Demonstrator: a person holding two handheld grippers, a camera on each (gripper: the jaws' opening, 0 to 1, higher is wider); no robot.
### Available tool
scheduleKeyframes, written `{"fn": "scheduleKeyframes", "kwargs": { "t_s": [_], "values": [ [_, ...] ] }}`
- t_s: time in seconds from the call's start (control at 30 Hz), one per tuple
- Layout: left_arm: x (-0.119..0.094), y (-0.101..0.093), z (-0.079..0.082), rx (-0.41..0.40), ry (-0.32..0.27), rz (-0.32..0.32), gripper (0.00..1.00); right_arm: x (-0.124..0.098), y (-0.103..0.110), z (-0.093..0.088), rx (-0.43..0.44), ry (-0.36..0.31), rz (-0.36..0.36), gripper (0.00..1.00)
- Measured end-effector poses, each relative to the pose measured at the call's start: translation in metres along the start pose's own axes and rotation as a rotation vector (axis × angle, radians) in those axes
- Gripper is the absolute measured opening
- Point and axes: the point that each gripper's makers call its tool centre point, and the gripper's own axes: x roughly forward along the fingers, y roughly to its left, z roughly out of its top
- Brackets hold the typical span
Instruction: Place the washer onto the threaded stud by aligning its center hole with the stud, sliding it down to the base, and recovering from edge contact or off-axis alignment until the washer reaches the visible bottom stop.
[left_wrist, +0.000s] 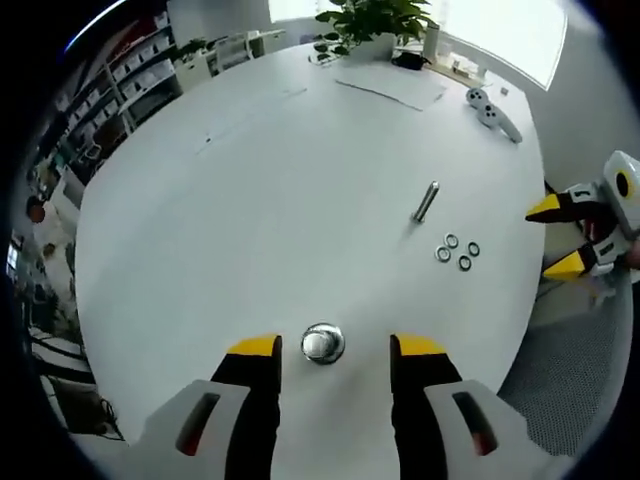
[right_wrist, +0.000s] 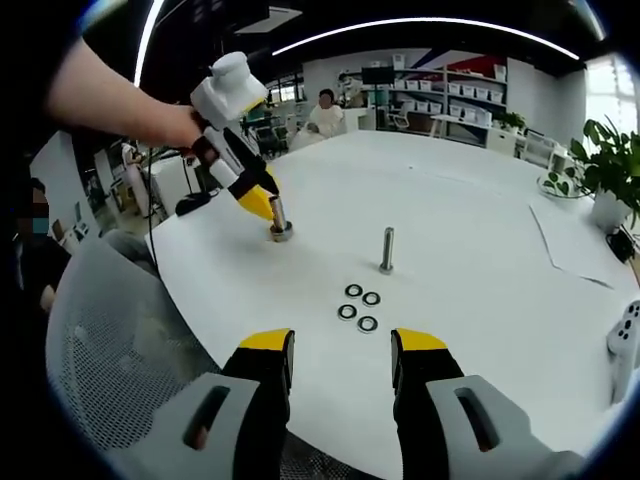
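Four small steel washers (right_wrist: 358, 306) lie in a cluster on the white round table (right_wrist: 470, 200), also seen as washers (left_wrist: 457, 252). An upright threaded stud (right_wrist: 387, 250) stands just beyond them, the same stud (left_wrist: 427, 200). A second, shorter stud with a round base (right_wrist: 279, 222) stands to the left; from above its shiny top (left_wrist: 322, 343) sits between my left gripper's (left_wrist: 336, 345) open jaws, untouched. A hand holds that left gripper (right_wrist: 262, 205) over it. My right gripper (right_wrist: 342, 340) is open and empty, short of the washers, at the table edge (left_wrist: 553, 237).
A potted plant (left_wrist: 372, 22), sheets of paper (left_wrist: 392, 82) and a white game controller (left_wrist: 492, 108) lie at the table's far side. A mesh chair (right_wrist: 120, 350) stands at the near edge. Shelving (right_wrist: 470, 95) and a seated person (right_wrist: 325, 112) are beyond.
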Motion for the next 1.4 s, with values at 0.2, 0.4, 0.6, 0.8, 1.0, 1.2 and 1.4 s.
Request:
{"fn": "scheduleKeyframes", "kwargs": {
  "t_s": [0.2,0.4,0.6,0.8,1.0,1.2,1.4],
  "values": [
    [-0.008,0.0,-0.01,-0.032,-0.04,0.015,0.44,0.001,0.0,-0.002,-0.002,0.01,0.002,0.42],
    [-0.023,0.0,-0.015,-0.081,-0.108,0.027,0.45,0.001,0.001,-0.003,-0.005,0.017,0.003,0.42],
    [-0.033,-0.003,-0.022,-0.12,-0.146,0.035,0.45,0.002,0.0,-0.004,-0.004,0.023,-0.002,0.42],
    [-0.039,-0.009,-0.032,-0.143,-0.185,0.026,0.45,0.002,-0.001,-0.006,-0.008,0.032,-0.005,0.42],
    [-0.042,-0.017,-0.041,-0.165,-0.229,-0.002,0.45,0.002,-0.004,-0.009,-0.011,0.049,-0.025,0.42],
    [-0.047,-0.021,-0.054,-0.183,-0.26,-0.009,0.44,0.003,-0.005,-0.011,0.0,0.056,-0.03,0.44],
    [-0.051,-0.028,-0.062,-0.209,-0.283,-0.03,0.44,0.004,-0.007,-0.014,0.002,0.078,-0.044,0.44]
  ]
}}
